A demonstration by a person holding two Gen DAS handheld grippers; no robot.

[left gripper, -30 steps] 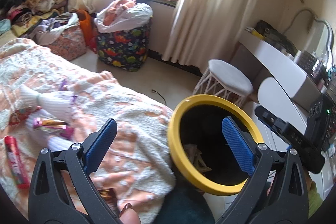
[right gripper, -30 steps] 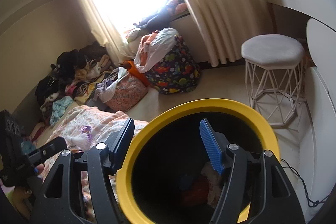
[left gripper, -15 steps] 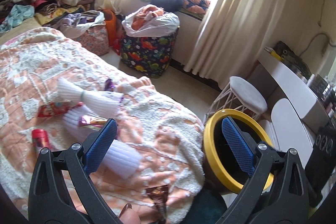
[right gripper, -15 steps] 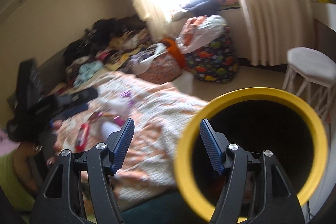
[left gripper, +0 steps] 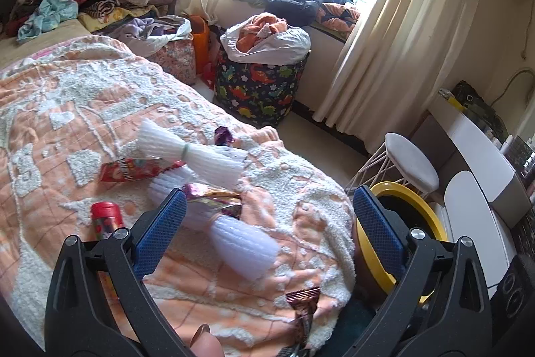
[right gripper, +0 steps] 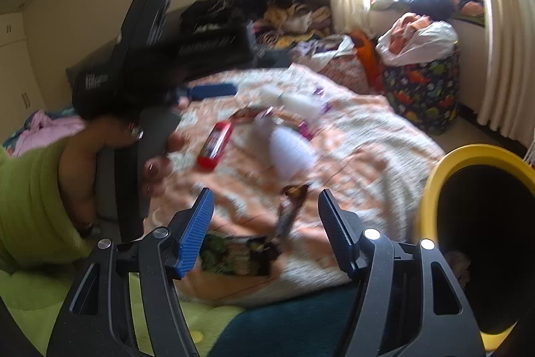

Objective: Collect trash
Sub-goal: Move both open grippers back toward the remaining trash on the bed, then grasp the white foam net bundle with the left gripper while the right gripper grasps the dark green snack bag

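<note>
**Wrappers on the bedspread, bin at your right**

The brown wrapper [right gripper: 290, 206] lies on the orange bedspread [left gripper: 83, 109] just ahead of your right gripper [right gripper: 265, 231], at about 12 o'clock between its blue pads, which stand wide with nothing in them. The yellow-rimmed bin [right gripper: 431, 189] waits at 3 o'clock. Your left gripper [left gripper: 267, 233] is equally wide and empty; a purple wrapper [left gripper: 214, 199] sits near its left pad, a red wrapper [left gripper: 133, 171] at 11 o'clock, a red canister [left gripper: 105, 219] at 9 o'clock. Bring the right jaws down straddling the brown wrapper's middle, pinching foil rather than fabric. The right view is smeared, so the wrapper's edges are hard to judge, and the dark packet [right gripper: 234, 253] below it is partly cut off
</note>
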